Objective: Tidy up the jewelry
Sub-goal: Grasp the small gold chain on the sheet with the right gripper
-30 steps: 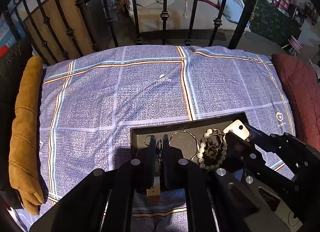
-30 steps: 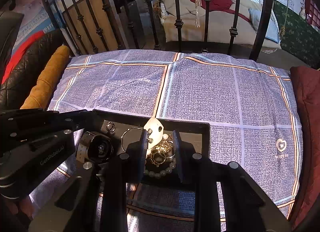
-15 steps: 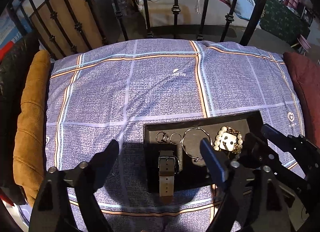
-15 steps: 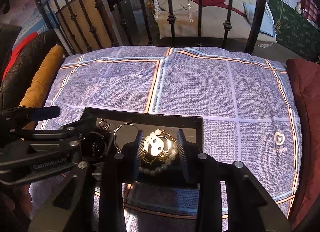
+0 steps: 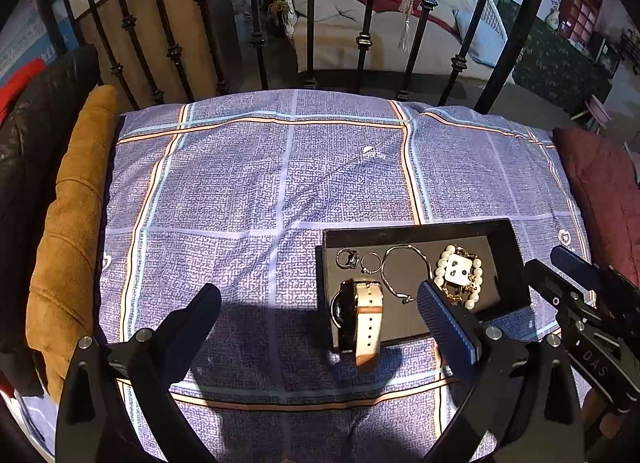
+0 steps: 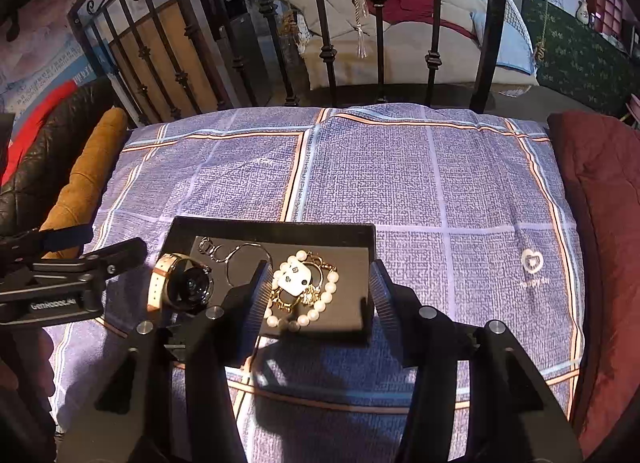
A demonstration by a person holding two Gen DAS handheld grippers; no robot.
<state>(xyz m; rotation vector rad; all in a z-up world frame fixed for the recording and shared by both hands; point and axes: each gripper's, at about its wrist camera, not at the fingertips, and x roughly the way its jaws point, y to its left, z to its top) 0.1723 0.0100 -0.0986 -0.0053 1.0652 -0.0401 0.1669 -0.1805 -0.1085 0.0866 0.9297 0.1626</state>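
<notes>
Black tray [image 5: 516, 259] sitting on checked pillow [image 5: 248, 191], holding watch [image 5: 360, 315], rings, bangle, pearl bracelet [image 6: 316, 303]. Left gripper [image 5: 320, 303] and right gripper [image 6: 320, 283] both spreading apart, gripping nothing.

Black tray [image 5: 416, 228] on checked bedspread [image 5: 248, 191]

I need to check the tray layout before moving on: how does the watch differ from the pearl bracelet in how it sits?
The watch stands on edge at the tray's left end, its pale strap hanging over the near rim; the pearl bracelet lies flat, fully inside, further right. The watch sits alone; the pearl bracelet rings a white card and gold pieces. Neither is gripped.
</notes>
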